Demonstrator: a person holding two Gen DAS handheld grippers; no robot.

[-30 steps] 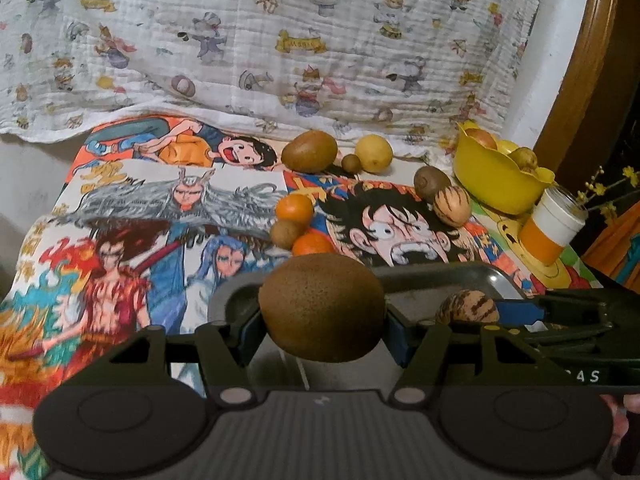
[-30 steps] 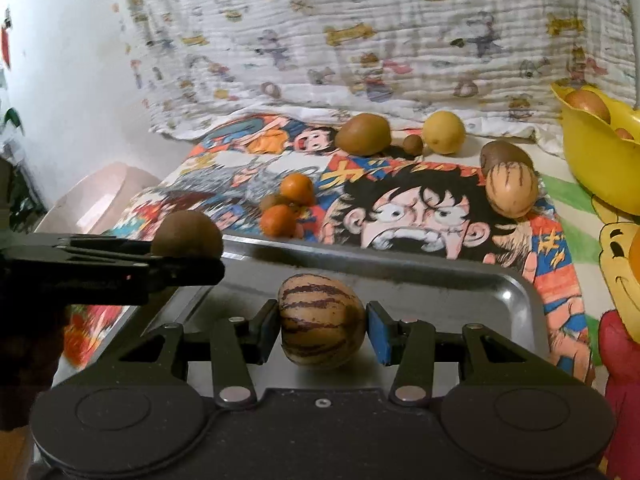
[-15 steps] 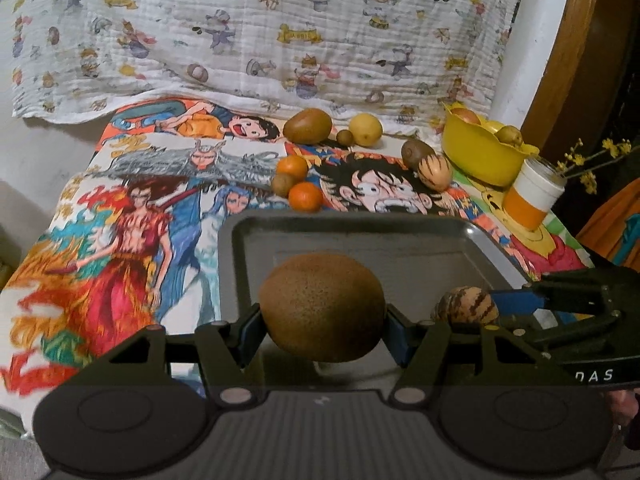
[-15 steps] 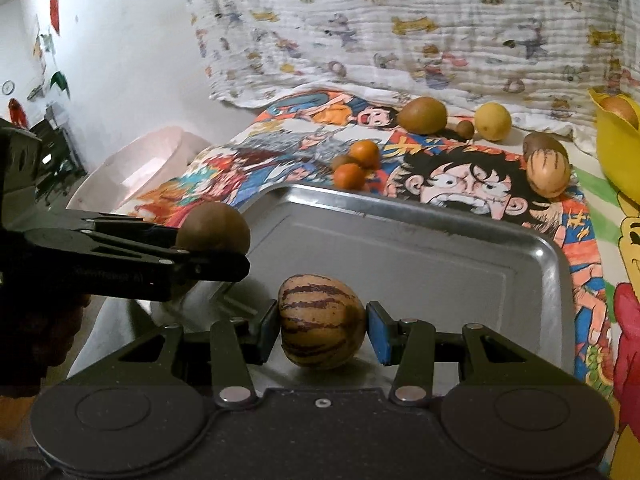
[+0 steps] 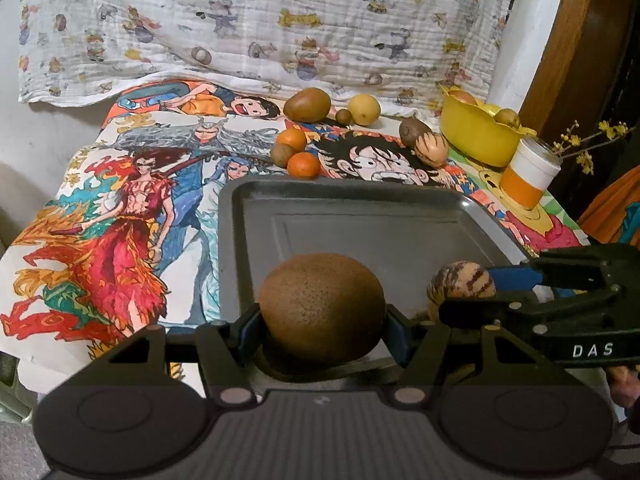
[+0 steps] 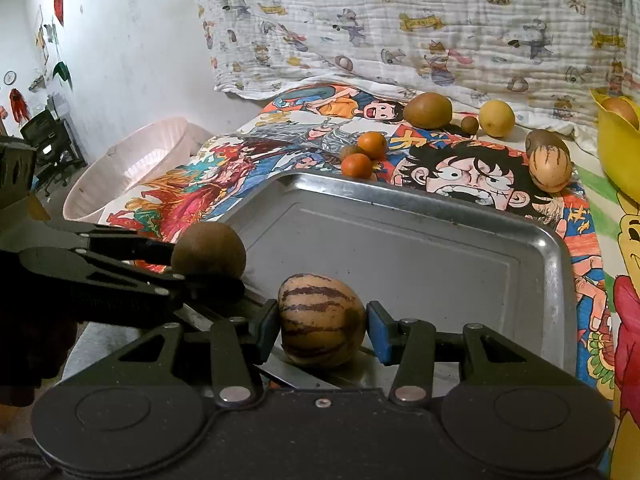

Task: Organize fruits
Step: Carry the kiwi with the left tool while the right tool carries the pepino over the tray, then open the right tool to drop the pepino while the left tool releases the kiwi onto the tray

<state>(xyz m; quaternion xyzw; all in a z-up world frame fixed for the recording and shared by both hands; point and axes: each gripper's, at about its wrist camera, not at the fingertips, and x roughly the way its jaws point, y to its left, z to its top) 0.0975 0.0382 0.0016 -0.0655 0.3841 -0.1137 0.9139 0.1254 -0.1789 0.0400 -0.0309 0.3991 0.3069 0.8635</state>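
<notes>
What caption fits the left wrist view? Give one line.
Left fingers hold a kiwi over the tray.

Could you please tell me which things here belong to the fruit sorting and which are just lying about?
Job: brown fruit in left claw, striped fruit in right claw, metal tray, oranges, yellow bowl.
Lying about: cup, pink basin.

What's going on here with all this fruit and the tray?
A person is sorting fruit with a handheld gripper in each hand. The left gripper is shut on a round brown fruit, and the right gripper is shut on a striped fruit; both are held over the near end of the metal tray, which has nothing lying in it yet. More fruit waits on the cartoon-print cloth beyond, some in a yellow bowl.
</notes>
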